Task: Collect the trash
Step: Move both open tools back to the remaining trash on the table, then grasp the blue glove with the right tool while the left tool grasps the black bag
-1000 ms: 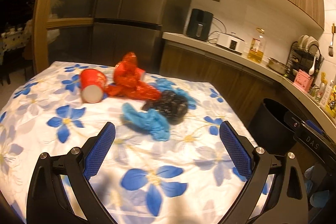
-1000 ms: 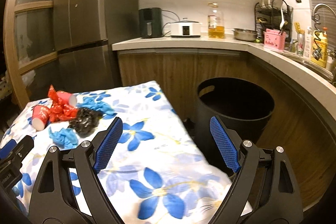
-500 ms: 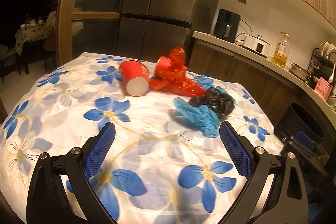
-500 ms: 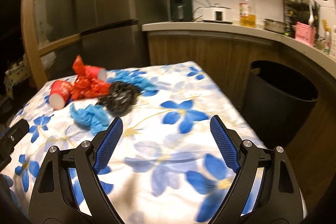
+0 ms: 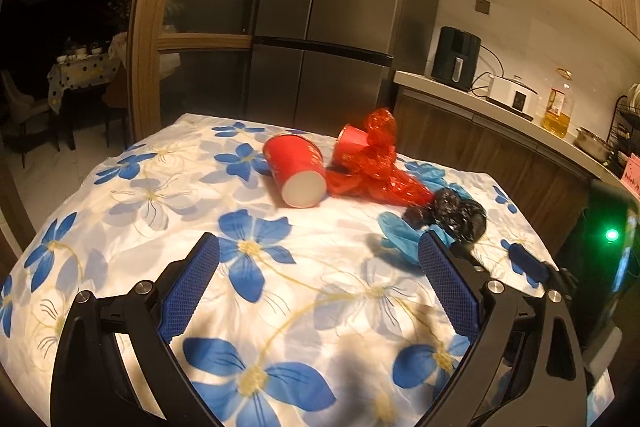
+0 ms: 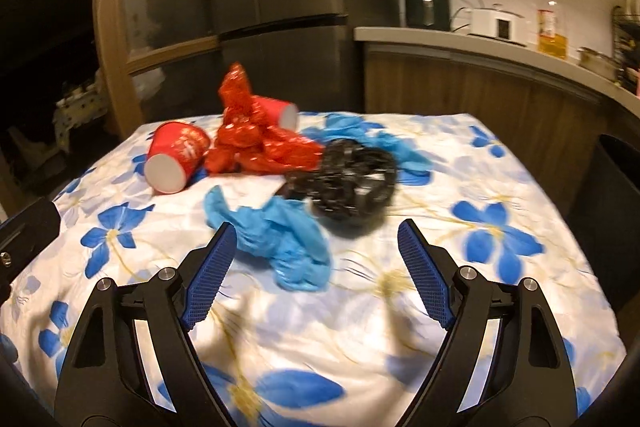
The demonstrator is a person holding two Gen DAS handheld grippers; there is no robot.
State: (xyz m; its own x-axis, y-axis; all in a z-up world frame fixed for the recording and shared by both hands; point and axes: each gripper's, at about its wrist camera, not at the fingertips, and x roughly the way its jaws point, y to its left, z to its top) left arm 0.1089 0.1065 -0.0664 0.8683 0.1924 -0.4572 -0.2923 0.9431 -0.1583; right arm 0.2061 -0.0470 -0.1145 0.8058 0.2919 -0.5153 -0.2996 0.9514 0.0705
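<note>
With nothing yet between its closing jaws, our right hand-held gripper [image 6: 312, 259] is nearer the crumpled blue glove [image 6: 280, 239] lying just ahead on the desk [image 6: 520, 187], its length running left to right, while our left hand-held gripper [image 5: 320, 287] hangs spread and empty.

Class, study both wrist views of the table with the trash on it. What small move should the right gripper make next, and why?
Probably ease the right gripper forward and down onto the blue glove. The glove is the nearest piece of trash, lying loose on the tablecloth just ahead of the fingers, which are closing with nothing between them yet. The bin stands close on the right.
</note>
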